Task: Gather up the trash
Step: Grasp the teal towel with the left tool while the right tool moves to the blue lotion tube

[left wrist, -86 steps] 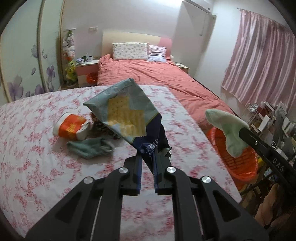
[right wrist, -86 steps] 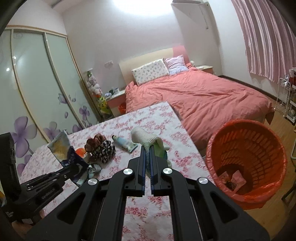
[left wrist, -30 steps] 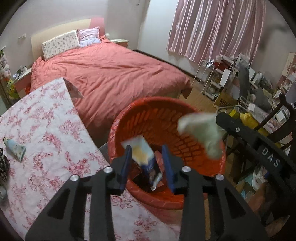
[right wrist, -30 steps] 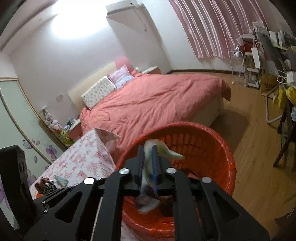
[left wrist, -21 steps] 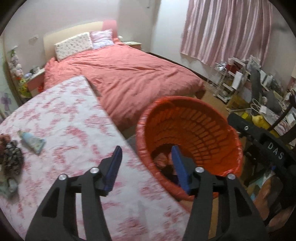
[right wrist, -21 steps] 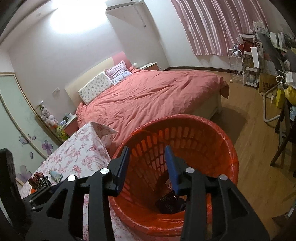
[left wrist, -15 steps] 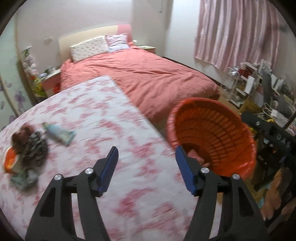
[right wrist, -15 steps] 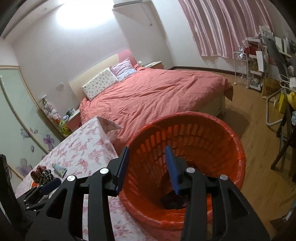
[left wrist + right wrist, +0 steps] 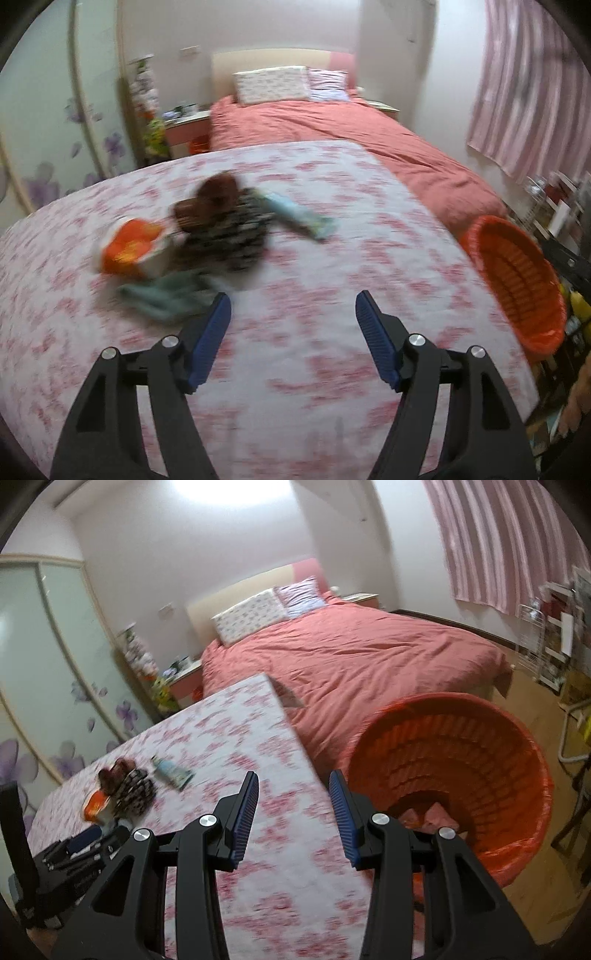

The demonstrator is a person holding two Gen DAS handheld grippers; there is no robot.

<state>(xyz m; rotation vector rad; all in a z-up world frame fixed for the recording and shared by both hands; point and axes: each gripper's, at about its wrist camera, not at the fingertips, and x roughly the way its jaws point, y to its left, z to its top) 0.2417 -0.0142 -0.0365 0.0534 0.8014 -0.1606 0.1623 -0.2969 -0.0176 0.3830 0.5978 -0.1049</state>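
With a drop into the orange basket apparently done, the left gripper faces the desk, its jaws just opened wide and empty; the right gripper, jaws partly spread and empty, hangs at the desk edge beside the basket. Remaining trash clusters mid-desk: an orange wrapper, a teal cloth and a blue tube. The next move calls for reaching one piece and closing on it.

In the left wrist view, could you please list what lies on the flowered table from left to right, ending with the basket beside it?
Orange-and-white cup → black-and-white patterned bundle → light blue tube → orange basket, off the table's right edge. The green cloth lies in front of the cup and bundle, so I leave it out.
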